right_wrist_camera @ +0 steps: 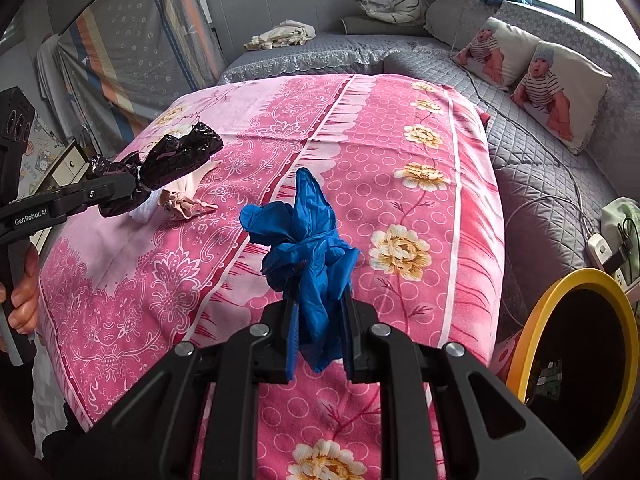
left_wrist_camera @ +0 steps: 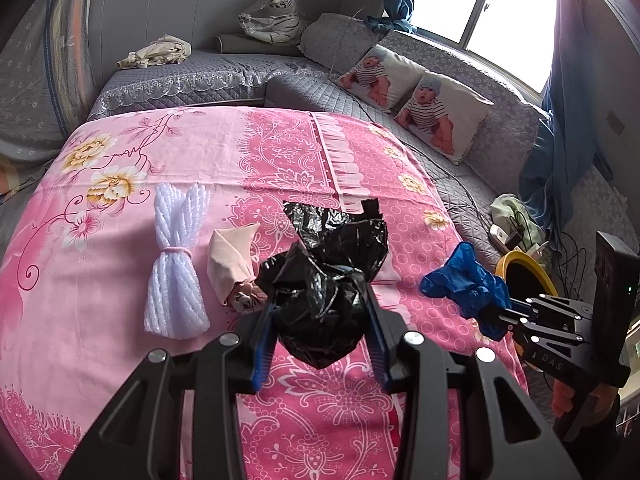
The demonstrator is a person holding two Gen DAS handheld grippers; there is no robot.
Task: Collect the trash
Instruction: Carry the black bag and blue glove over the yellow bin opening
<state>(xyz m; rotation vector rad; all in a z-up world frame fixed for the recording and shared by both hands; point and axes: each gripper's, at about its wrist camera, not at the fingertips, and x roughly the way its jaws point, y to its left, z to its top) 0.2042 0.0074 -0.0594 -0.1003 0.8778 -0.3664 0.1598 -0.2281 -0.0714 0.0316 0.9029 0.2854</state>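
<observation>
My left gripper (left_wrist_camera: pixel 320 300) is shut on a crumpled black plastic bag (left_wrist_camera: pixel 328 276) and holds it above the pink floral bedspread (left_wrist_camera: pixel 200 160); it also shows in the right wrist view (right_wrist_camera: pixel 176 156). My right gripper (right_wrist_camera: pixel 318 300) is shut on a crumpled blue glove (right_wrist_camera: pixel 308 248), lifted over the bedspread (right_wrist_camera: pixel 400 120); the glove shows in the left wrist view (left_wrist_camera: pixel 464 284). A yellow-rimmed trash bin (right_wrist_camera: pixel 568 352) stands beside the bed at the right. A white foam bundle (left_wrist_camera: pixel 176 264) and a beige wrapper (left_wrist_camera: pixel 232 264) lie on the bedspread.
Grey quilted seating (left_wrist_camera: pixel 224 72) runs behind and right of the bed, with two baby-print pillows (left_wrist_camera: pixel 436 116), a plush tiger (left_wrist_camera: pixel 276 12) and crumpled cloth (left_wrist_camera: pixel 160 52). Cables and a power strip (right_wrist_camera: pixel 600 248) lie near the bin.
</observation>
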